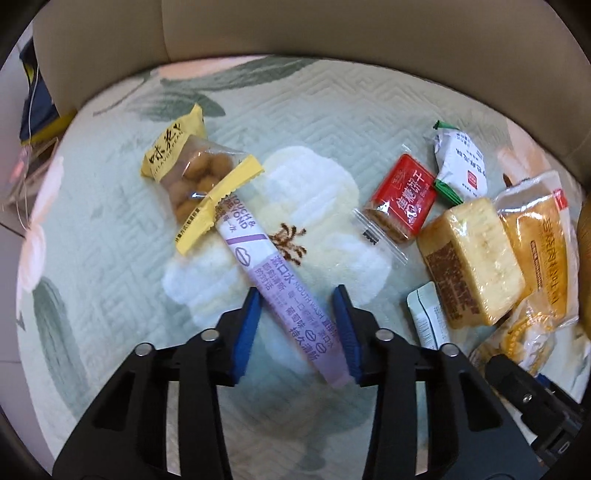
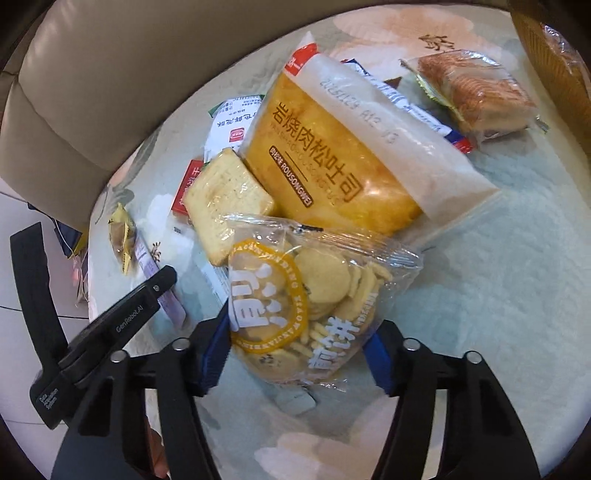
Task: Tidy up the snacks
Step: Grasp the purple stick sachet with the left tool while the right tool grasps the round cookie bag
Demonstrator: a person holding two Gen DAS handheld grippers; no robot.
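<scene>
- A pale green quilted cover (image 1: 122, 266) printed with large cream flowers and grey-green leaves is seen spread over a seat; a beige leather backrest (image 1: 295, 26) is seen curving along its far edge.
- Pale floor tiles are glimpsed past the cover's left edge.
- The left gripper (image 1: 297, 317) is held low over the cover's middle with its blue-padded jaws spread apart; a long lilac sachet (image 1: 280, 288) printed "MOUTH WASH" and "TOUCH & BEYOND" is straddled between them, seemingly touching both pads but not pinched.
- The sachet's far end is tucked under a clear packet with yellow ends, filled with round brown nuts (image 1: 192, 173).
- Toward the right edge, a red wrapped biscuit pack (image 1: 400, 199) with Chinese lettering, a white pack with green ends (image 1: 461, 162) and a clear-wrapped pale cracker block (image 1: 472, 258) are seen lying close together.
- The right gripper (image 2: 299, 354) is seen with its jaws set wide on either side of a clear bag of small round yellow biscuits (image 2: 306, 302) bearing a yellow ring logo; whether the bag is squeezed cannot be told.
- Just beyond it, a large orange-and-white bread bag (image 2: 332, 155) reads "ROUSONGWEI" and a stamped date code.
- A clear-wrapped brown sandwich biscuit pack (image 2: 476, 96) is seen near the far right corner.
</scene>
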